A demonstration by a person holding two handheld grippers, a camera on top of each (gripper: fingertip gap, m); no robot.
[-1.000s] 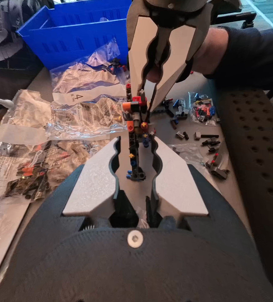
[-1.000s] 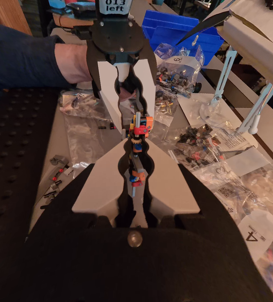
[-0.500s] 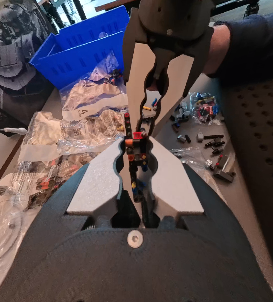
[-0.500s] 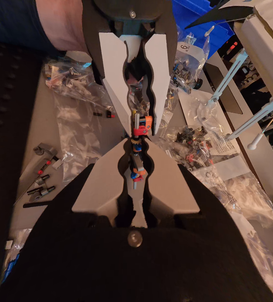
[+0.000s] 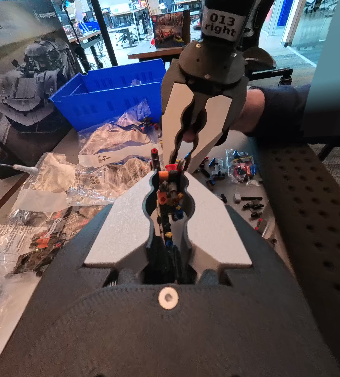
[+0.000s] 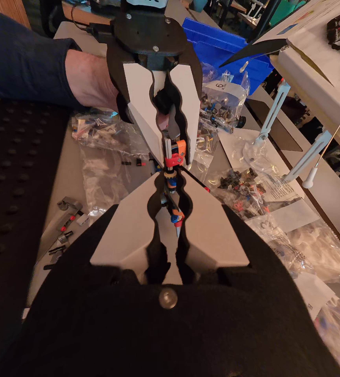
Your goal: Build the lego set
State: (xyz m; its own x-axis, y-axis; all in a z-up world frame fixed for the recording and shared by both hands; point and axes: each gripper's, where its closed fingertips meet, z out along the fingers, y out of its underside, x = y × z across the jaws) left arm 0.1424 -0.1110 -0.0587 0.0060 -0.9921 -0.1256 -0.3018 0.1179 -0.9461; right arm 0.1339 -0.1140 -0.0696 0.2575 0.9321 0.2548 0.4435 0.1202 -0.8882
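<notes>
While pinched at both ends by the left gripper [image 5: 168, 173] and right gripper [image 6: 170, 170], light, snap-fragile lego assembly [image 5: 168, 201], best gripped along its stiff black beam.

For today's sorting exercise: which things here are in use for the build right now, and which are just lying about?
In use:
- lego assembly
- left gripper
- right gripper

Lying about:
- blue bin
- sealed part bags
- loose pieces
- set box
</notes>
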